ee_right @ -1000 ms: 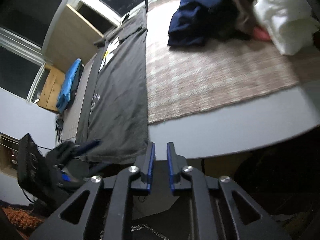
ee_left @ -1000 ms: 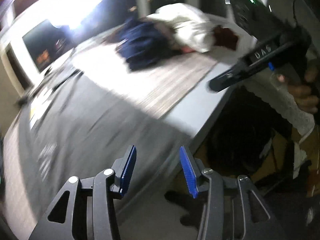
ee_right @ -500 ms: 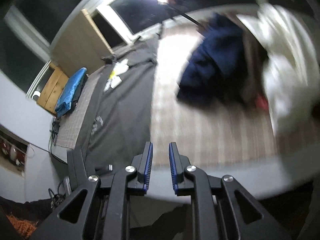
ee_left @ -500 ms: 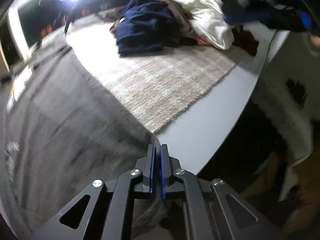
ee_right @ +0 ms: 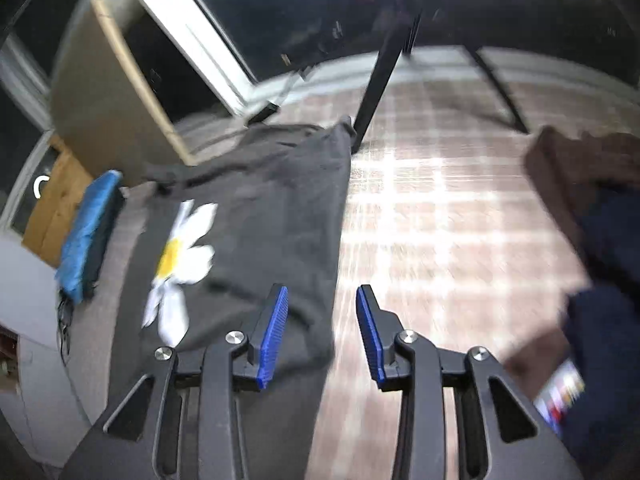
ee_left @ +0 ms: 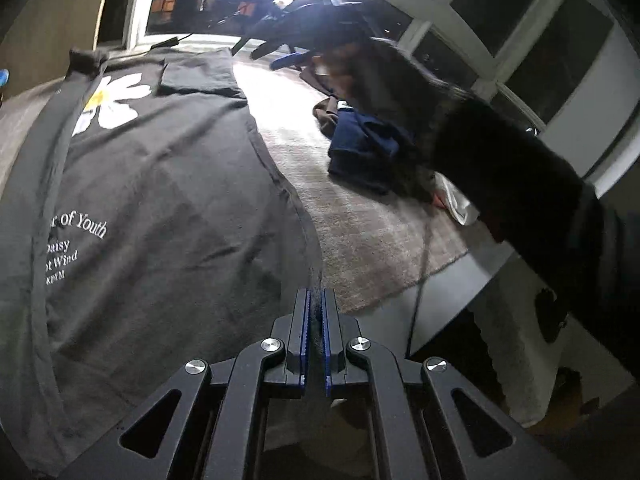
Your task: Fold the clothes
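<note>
Worktop [ee_left: 448,292], near edge: dark T-shirt [ee_left: 160,208] hem now clamped in left gripper [ee_left: 314,340], open a second ago. Far edge: right gripper [ee_right: 322,332] brought over the shirt's side, fingers opening, nothing between. Fold judged imminent.

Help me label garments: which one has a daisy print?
The dark grey T-shirt, spread flat beside the heap; the navy garment and brown garment show no print.
</note>
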Demonstrator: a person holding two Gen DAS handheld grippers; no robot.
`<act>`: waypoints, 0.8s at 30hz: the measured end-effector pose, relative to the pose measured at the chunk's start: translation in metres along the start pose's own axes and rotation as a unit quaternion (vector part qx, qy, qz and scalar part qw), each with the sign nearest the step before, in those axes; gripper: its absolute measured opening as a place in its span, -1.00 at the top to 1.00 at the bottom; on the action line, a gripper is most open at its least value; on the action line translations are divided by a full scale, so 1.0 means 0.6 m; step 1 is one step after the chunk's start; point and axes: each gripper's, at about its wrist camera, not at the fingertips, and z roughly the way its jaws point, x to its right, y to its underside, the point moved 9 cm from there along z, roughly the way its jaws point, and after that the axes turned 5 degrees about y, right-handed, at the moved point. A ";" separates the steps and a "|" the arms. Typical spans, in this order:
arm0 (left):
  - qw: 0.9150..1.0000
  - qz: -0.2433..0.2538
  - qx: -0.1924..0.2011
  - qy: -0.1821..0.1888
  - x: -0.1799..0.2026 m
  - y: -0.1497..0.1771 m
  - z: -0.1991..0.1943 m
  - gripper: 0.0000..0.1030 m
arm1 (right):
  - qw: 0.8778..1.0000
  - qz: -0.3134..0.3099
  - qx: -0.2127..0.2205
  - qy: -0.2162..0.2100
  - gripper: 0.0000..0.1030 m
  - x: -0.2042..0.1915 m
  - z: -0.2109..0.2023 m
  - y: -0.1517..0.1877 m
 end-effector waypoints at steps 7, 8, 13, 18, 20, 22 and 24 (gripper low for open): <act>1.000 -0.013 0.003 0.019 0.004 0.001 0.007 0.91 | 0.998 -0.027 -0.047 0.023 0.32 -0.006 0.106 -0.039; 1.000 -0.018 0.006 0.022 0.004 0.002 0.007 0.91 | 0.998 -0.030 -0.047 0.025 0.32 -0.007 0.111 -0.041; 0.998 -0.050 0.029 0.027 -0.013 0.007 -0.006 0.91 | 0.997 -0.044 -0.057 0.024 0.93 -0.026 0.123 -0.054; 0.992 -0.100 0.080 0.022 -0.053 0.015 -0.051 0.91 | 0.996 -0.074 -0.036 0.045 0.94 -0.083 0.089 -0.093; 0.987 -0.126 0.100 0.015 -0.075 0.025 -0.072 0.91 | 0.993 -0.094 -0.032 0.057 0.94 -0.123 0.080 -0.107; 0.983 -0.143 0.115 0.004 -0.096 0.038 -0.093 0.91 | 0.988 -0.132 -0.030 0.075 0.94 -0.176 0.077 -0.118; 0.979 -0.158 0.128 -0.011 -0.116 0.052 -0.112 0.91 | 0.981 -0.166 -0.031 0.091 0.94 -0.225 0.083 -0.124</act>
